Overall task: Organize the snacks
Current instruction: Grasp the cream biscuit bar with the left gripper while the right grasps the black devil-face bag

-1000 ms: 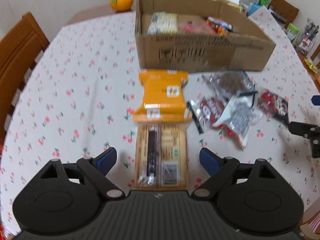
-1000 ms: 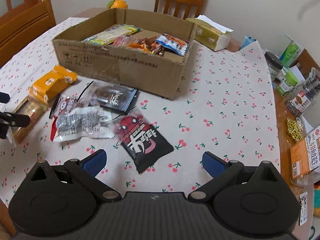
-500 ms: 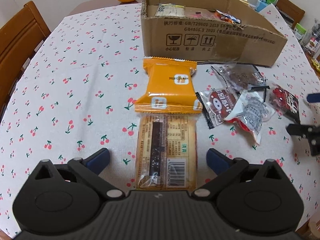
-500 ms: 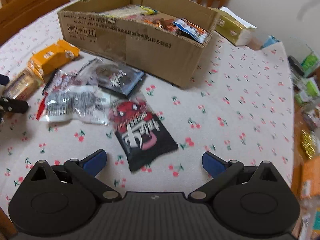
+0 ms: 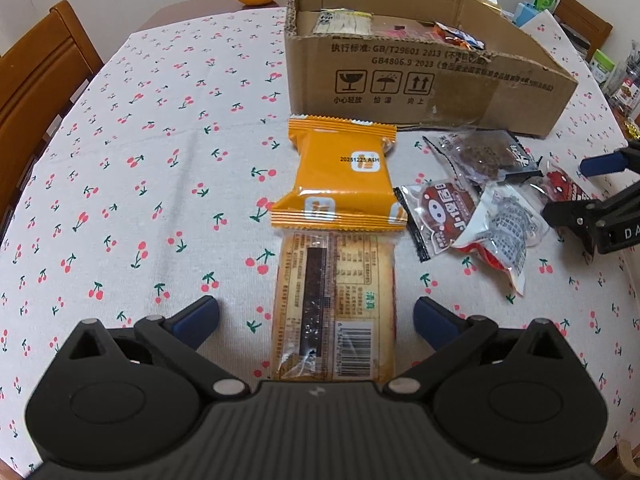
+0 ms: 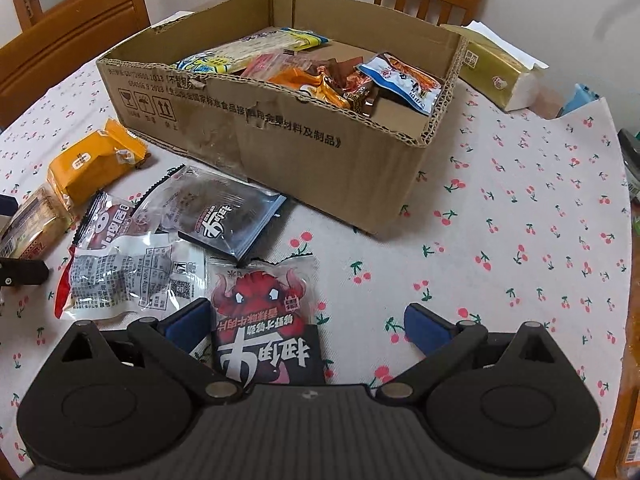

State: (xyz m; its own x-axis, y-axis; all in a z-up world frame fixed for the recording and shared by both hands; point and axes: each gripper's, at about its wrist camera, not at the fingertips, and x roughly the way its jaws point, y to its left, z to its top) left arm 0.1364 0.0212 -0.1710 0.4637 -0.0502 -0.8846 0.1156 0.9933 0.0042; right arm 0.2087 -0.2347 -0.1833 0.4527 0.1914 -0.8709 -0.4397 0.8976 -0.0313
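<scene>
Both hand-held grippers are held wide open with nothing clamped: the left hand-held gripper point(image 5: 316, 314) straddles a clear biscuit pack point(image 5: 334, 308) with a barcode, the right hand-held gripper point(image 6: 306, 324) a red-monster packet point(image 6: 266, 320). In the cardboard box point(image 6: 320, 148), printed "GB4806.9 2023", loose snacks point(image 6: 320, 76) are piled. An orange packet point(image 5: 340, 178) stamped "20251225" lies on the worktop point(image 5: 160, 168) just before the box, seemingly overlapping the biscuit pack's far end.
</scene>
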